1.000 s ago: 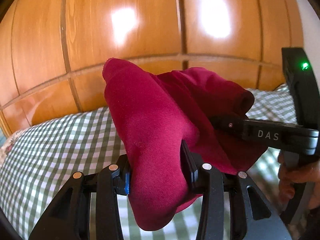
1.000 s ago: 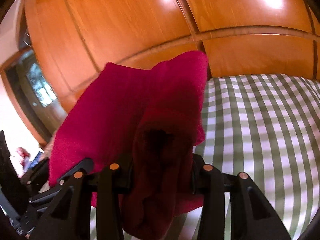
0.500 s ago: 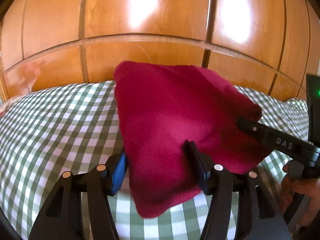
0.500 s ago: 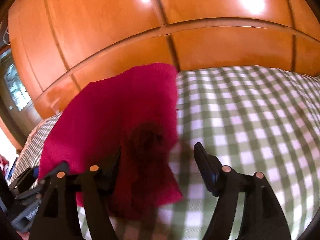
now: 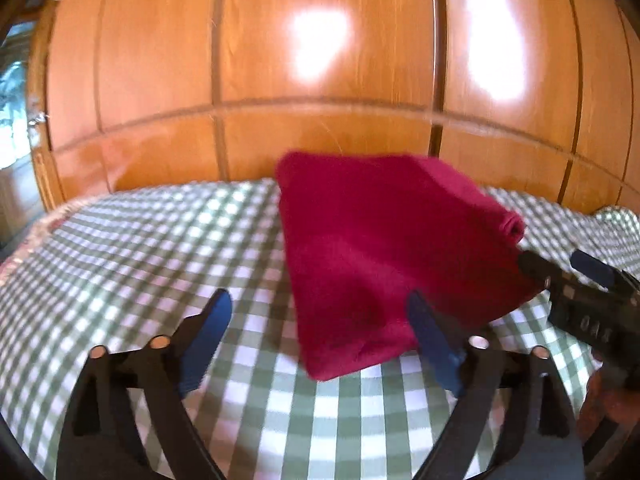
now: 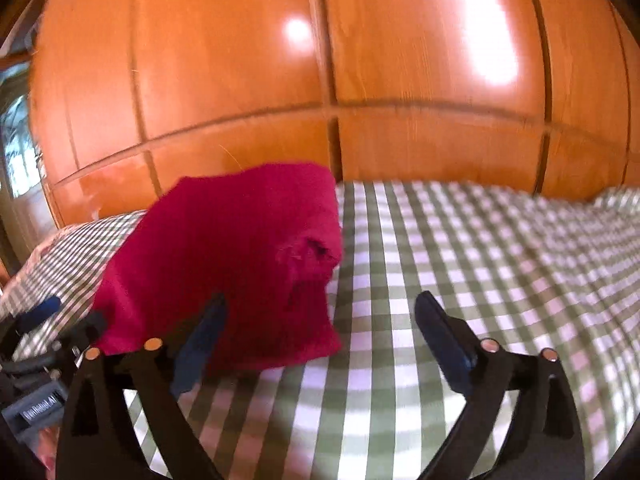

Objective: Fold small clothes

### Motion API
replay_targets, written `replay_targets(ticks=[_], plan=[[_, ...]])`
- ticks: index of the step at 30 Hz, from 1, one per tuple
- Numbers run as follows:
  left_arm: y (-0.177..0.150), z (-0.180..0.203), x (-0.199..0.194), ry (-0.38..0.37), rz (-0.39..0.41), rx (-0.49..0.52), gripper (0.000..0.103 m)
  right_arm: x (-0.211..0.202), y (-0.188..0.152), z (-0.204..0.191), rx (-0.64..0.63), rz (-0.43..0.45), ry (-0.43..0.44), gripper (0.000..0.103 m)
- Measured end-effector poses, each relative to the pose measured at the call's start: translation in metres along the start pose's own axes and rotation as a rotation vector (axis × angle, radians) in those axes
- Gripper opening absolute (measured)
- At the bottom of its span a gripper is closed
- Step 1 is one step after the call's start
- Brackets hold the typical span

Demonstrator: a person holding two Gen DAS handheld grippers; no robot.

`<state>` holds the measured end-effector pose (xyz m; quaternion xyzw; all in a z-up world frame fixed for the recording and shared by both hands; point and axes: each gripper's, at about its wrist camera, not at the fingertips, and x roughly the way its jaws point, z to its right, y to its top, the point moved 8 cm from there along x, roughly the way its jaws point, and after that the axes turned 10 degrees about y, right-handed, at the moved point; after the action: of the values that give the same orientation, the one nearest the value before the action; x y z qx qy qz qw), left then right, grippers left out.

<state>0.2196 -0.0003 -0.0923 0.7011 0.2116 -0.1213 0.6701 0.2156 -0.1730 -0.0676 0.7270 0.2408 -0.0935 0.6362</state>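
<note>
Both your claws have just been opening and now gape wide, holding nothing. The red garment (image 5: 392,248) lies folded on the checked bedcover (image 5: 160,248), filling centre-right ahead of your left gripper (image 5: 320,316). In the right wrist view it sits centre-left, its near edge between the right gripper (image 6: 320,316) jaws.

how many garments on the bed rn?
1. A red folded garment lies on the green checked bedspread near the wooden headboard, ahead of both open grippers. More could lie outside these two views.

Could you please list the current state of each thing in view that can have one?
Red garment: folded, lying released on the checked bedcover.
Left gripper: open, jaws just opened, nothing gripped.
Right gripper: open, jaws just opened, nothing gripped.
</note>
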Motion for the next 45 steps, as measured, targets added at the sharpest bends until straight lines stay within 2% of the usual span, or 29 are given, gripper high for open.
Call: replay_targets(ticks=[2,7,9,13,18,29,45], plan=[[0.002,-0.008,-0.019,0.04,0.058,-0.019,0.1,-0.017,0.0,-0.011,-0.05,0.042,-0.016,0.101],[0.004,-0.027,-0.052,0.122,0.151,-0.07,0.1,-0.048,-0.004,-0.03,-0.129,0.108,-0.07,0.101],[0.004,-0.03,-0.057,0.139,0.146,-0.063,0.1,-0.056,-0.005,-0.029,-0.126,0.122,-0.093,0.101],[-0.002,-0.036,-0.061,0.12,0.142,-0.079,0.1,-0.07,-0.007,-0.024,-0.093,0.158,-0.092,0.101],[-0.006,-0.035,-0.057,0.106,0.119,-0.074,0.1,-0.072,-0.011,-0.028,-0.105,0.137,-0.085,0.101],[-0.007,-0.024,-0.064,0.14,0.155,-0.017,0.1,-0.07,-0.013,-0.027,-0.099,0.13,-0.085,0.101],[-0.009,-0.026,-0.064,0.14,0.142,-0.035,0.1,-0.066,-0.016,-0.021,-0.072,0.105,-0.09,0.101]])
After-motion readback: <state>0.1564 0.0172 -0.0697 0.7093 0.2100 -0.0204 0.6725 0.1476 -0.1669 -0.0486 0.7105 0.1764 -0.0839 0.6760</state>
